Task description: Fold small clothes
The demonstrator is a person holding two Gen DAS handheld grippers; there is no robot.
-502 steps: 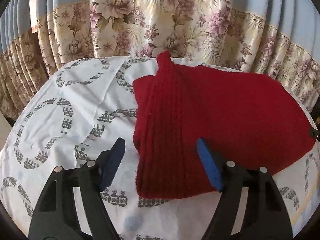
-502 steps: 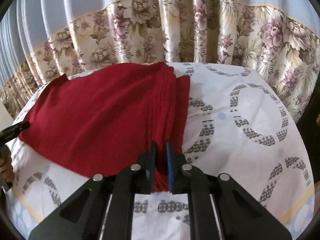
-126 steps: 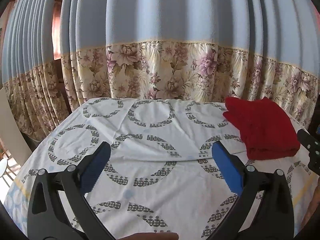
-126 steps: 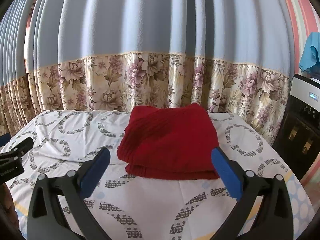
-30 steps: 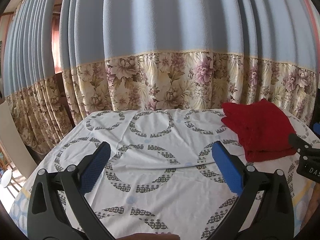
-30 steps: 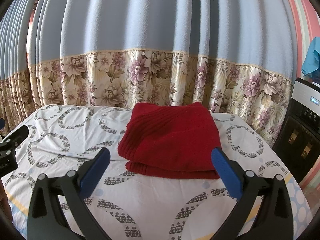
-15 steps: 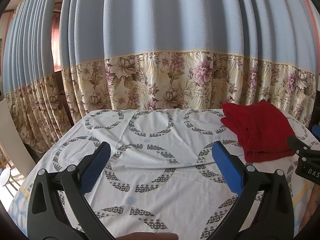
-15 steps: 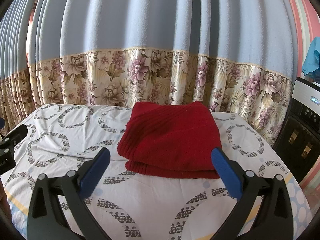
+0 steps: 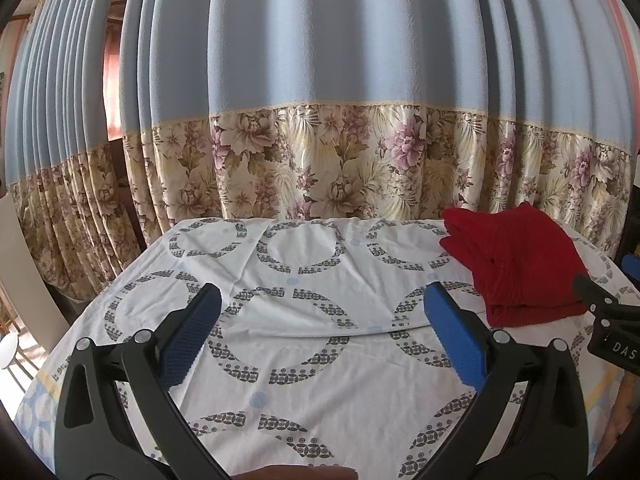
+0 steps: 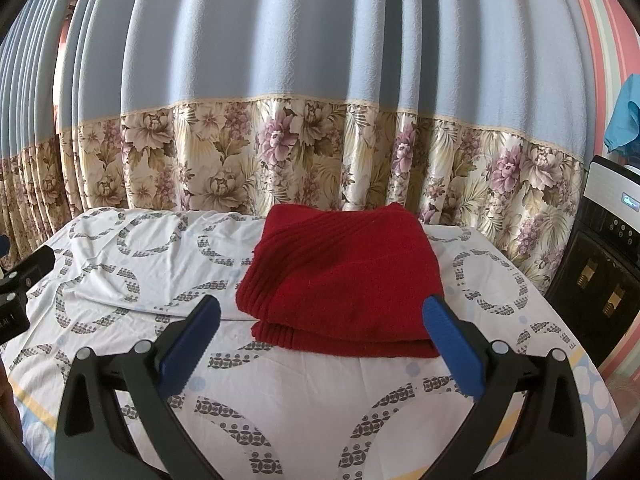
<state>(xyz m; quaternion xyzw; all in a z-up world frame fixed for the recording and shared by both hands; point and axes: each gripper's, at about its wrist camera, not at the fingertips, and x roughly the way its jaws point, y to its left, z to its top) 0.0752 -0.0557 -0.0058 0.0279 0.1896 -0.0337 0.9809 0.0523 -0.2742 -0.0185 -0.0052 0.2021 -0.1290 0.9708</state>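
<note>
The right tool (image 10: 320, 340) is held spread and empty, the folded red garment (image 10: 344, 276) lying straight ahead, nearer it. The left tool (image 9: 320, 340), likewise spread, is offset to the garment's left.

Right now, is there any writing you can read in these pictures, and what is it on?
"DAS": white letters on the black body of the right gripper, cut off at the picture's edge.
Lit display on the black appliance: too small to read.
Nothing else carries writing.
</note>
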